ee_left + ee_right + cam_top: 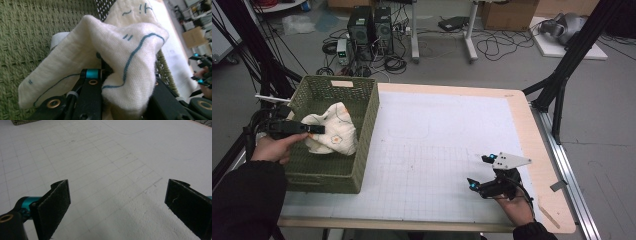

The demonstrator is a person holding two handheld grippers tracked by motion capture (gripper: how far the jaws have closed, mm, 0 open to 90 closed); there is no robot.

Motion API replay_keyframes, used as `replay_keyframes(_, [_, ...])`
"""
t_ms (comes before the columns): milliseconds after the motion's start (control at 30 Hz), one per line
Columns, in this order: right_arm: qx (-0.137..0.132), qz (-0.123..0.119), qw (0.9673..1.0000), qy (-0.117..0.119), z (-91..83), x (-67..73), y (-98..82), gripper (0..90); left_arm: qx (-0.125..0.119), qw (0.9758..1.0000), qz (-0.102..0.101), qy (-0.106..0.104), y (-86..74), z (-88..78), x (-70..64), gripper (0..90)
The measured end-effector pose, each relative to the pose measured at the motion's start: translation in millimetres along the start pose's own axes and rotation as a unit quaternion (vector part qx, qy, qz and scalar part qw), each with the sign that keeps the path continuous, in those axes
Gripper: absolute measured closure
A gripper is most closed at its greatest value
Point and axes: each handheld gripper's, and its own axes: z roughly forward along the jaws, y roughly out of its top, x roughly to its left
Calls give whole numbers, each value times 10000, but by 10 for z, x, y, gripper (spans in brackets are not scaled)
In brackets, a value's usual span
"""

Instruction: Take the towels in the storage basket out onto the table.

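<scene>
A white cloth [337,128] with blue line drawings and yellow spots lies bunched in the green woven basket [368,125] at the table's left. My left gripper [318,129] reaches in over the basket's left rim and is shut on the cloth. In the left gripper view a fold of the cloth [120,50] is pinched between the black jaws of the left gripper [125,83], above the basket's weave [30,30]. My right gripper [478,171] hovers low over the white grid mat [432,150] at the front right. In its own view the right gripper [117,195] is open, with nothing between the pads.
The basket's tall right wall stands between the cloth and the mat. A bare wooden strip [537,145] runs along the table's right edge. Black frame legs [562,70], computers [369,27] and cables stand on the floor beyond the table.
</scene>
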Motion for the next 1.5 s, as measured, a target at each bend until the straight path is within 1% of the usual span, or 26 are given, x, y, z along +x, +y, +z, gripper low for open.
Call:
replay_keyframes(67, [-3,10,10000,-6,-3,6,3,53,-148,9995,-141,-223,-1,-19,12,793])
replay_keyframes(133, [-6,8,10000,-10,-4,7,4,54,-238,9986,-200,-422,9,-45,19,794])
replay_keyframes(167, [1,14,10000,-10,-4,8,5,53,-302,9976,-257,-568,12,-55,19,795])
replay_keyframes(267, [0,11,10000,-12,-2,8,5,53,-402,9947,-373,-868,31,-83,9,795])
replay_keyframes(333, [0,10,10000,-17,-2,9,6,53,-523,9918,-441,-1081,47,-93,-10,796])
replay_keyframes(433, [-8,-8,10000,-17,-3,4,8,53,-581,9882,-441,-1349,73,-90,-67,800])
replay_keyframes(500, [-29,12,10000,-24,-5,2,10,53,-600,9864,-447,-1465,83,-78,-101,801])
replay_keyframes(633, [-36,7,10000,-34,-8,2,13,53,-686,9820,-484,-1691,100,-51,-174,803])
replay_keyframes(667, [-23,-5,10000,-34,-7,1,13,53,-728,9806,-481,-1756,106,-42,-207,803])
replay_keyframes(733, [-20,-20,10000,-20,2,3,14,54,-756,9795,-425,-1818,127,-19,-281,805])
replay_keyframes(800, [-12,-26,10000,-10,9,10,15,53,-785,9777,-397,-1905,148,22,-364,805])
replay_keyframes(833, [-9,-36,10000,-9,9,11,20,53,-770,9774,-376,-1931,158,50,-407,805])
replay_keyframes(967, [-41,-27,10000,-13,3,13,25,54,-709,9779,-326,-1938,179,199,-586,805])
replay_keyframes(1000, [-51,-16,10000,-11,4,14,25,54,-706,9783,-280,-1929,179,239,-629,805])
replay_keyframes(1067, [-61,-17,10000,-15,6,10,30,54,-694,9788,-284,-1908,179,321,-712,807])
replay_keyframes(1133, [-83,-35,10000,-16,6,9,33,53,-683,9779,-262,-1960,181,409,-806,807])
replay_keyframes(1200, [-84,-34,10000,-12,5,9,35,53,-675,9777,-246,-1975,187,500,-908,807])
replay_keyframes(1233, [-95,-36,9999,-11,5,9,36,54,-651,9780,-220,-1971,190,548,-949,806])
replay_keyframes(1300, [-101,-32,9999,-5,4,12,38,53,-669,9797,-205,-1878,194,626,-1020,806])
replay_keyframes(1333, [-102,-29,9999,2,2,14,39,53,-676,9792,-264,-1894,192,675,-1054,807])
replay_keyframes(1400, [-122,-30,9999,4,-1,16,41,54,-666,9807,-233,-1821,188,762,-1127,807])
replay_keyframes(1433, [-125,-27,9999,8,-1,15,43,53,-680,9805,-251,-1826,186,807,-1162,807])
replay_keyframes(1500, [-138,-47,9999,13,0,15,46,54,-681,9811,-237,-1797,191,888,-1240,807])
